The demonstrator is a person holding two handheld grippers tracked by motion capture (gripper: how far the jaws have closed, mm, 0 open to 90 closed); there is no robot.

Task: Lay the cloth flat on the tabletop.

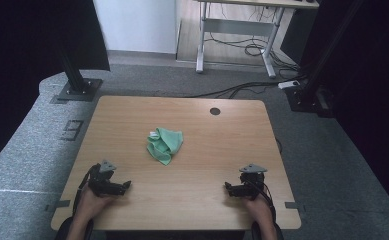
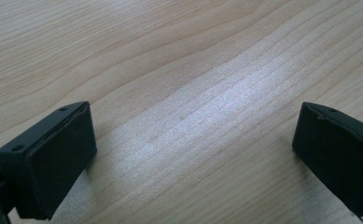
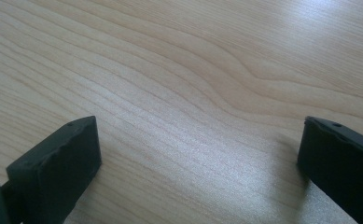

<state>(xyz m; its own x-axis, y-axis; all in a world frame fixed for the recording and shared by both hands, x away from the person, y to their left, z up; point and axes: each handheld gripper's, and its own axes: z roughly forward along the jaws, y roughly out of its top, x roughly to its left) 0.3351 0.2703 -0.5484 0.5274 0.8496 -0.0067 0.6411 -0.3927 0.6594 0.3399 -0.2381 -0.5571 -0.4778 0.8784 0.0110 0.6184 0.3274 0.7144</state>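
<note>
A crumpled green cloth (image 1: 165, 144) lies near the middle of the wooden table (image 1: 217, 140). My left gripper (image 1: 113, 186) rests low on the table near the front left, well short of the cloth. My right gripper (image 1: 238, 190) rests near the front right. In the left gripper view the jaws of my left gripper (image 2: 193, 154) stand wide apart over bare wood, with nothing between them. The right gripper view shows the same for my right gripper (image 3: 200, 163): jaws wide, only wood grain between.
A round dark hole (image 1: 215, 111) sits near the table's far edge. Black stand bases (image 1: 77, 90) flank the table on grey carpet. A desk frame (image 1: 237, 35) and cables lie on the floor beyond.
</note>
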